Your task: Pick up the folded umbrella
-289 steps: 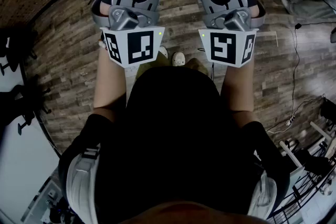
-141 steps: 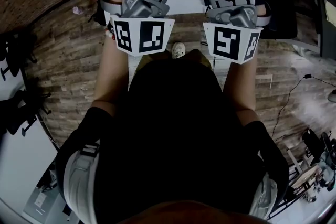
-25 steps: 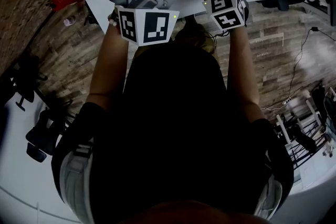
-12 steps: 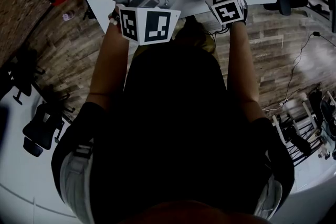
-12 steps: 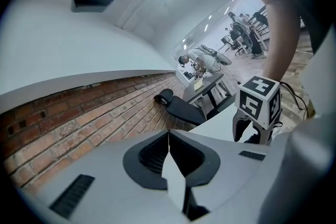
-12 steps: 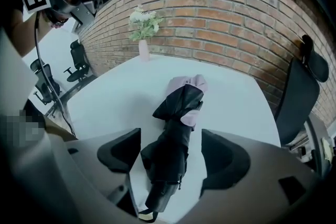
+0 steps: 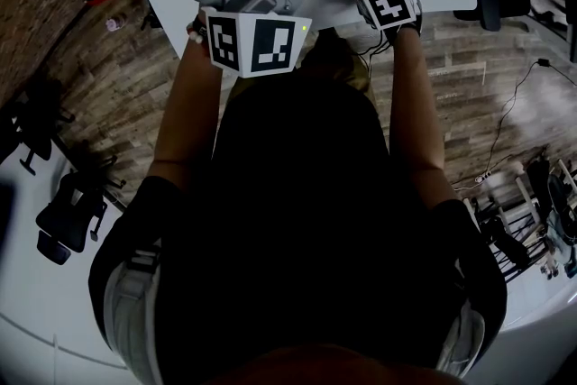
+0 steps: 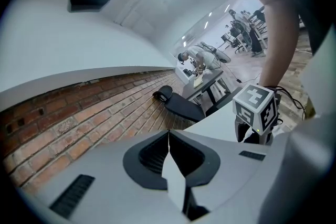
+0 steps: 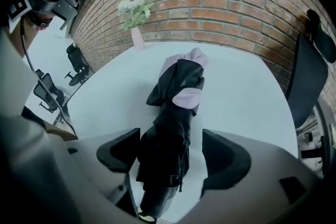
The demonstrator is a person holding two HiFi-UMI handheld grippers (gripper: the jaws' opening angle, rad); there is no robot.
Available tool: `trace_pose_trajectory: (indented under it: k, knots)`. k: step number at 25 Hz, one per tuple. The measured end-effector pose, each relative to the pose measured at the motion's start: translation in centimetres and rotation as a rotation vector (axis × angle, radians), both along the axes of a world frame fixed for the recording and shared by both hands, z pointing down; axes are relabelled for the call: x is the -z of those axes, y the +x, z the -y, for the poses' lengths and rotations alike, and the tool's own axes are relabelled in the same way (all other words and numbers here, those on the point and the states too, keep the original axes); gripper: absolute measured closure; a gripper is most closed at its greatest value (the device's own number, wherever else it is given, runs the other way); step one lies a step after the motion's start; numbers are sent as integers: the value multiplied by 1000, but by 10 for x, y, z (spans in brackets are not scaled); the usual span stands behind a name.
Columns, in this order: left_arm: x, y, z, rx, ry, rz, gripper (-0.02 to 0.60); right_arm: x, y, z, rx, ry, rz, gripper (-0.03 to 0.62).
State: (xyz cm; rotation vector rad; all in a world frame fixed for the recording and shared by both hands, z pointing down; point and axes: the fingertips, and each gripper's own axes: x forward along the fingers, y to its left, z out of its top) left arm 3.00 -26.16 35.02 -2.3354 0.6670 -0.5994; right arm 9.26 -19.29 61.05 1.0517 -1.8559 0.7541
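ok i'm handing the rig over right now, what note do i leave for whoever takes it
Left gripper: shut, empty, off to the side, away from the job.
Right gripper: open, its jaws have just been opening. It straddles the umbrella, which sits between the jaws but is not gripped.
The umbrella lies folded on the white table.
Done: approach and line-up.
Left: close the right jaws on the umbrella, then lift it.
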Motion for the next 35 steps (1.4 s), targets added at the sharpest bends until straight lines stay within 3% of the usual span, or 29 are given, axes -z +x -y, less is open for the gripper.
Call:
trace_pose_trajectory:
  k: [11,19,28,30,35]
  knots:
    - [-1,-4,3,6,2,-7,568,-19,-10,-3,9,-81,-15,246]
    - [-1,-7,8,28,4,-12,568,-21,-1,2,5,-80,-88,246]
    - [-4,-13,7,41,-6,-9,568,-21,-9,0,12,-87,-62,247]
    - [-4,-14,7,44,-6,-11,569,-19,-11,0,25,-99,-64,344]
    - [-1,-13,6,52,5,-20,569,-18,-10,0,10,-124,-80,375]
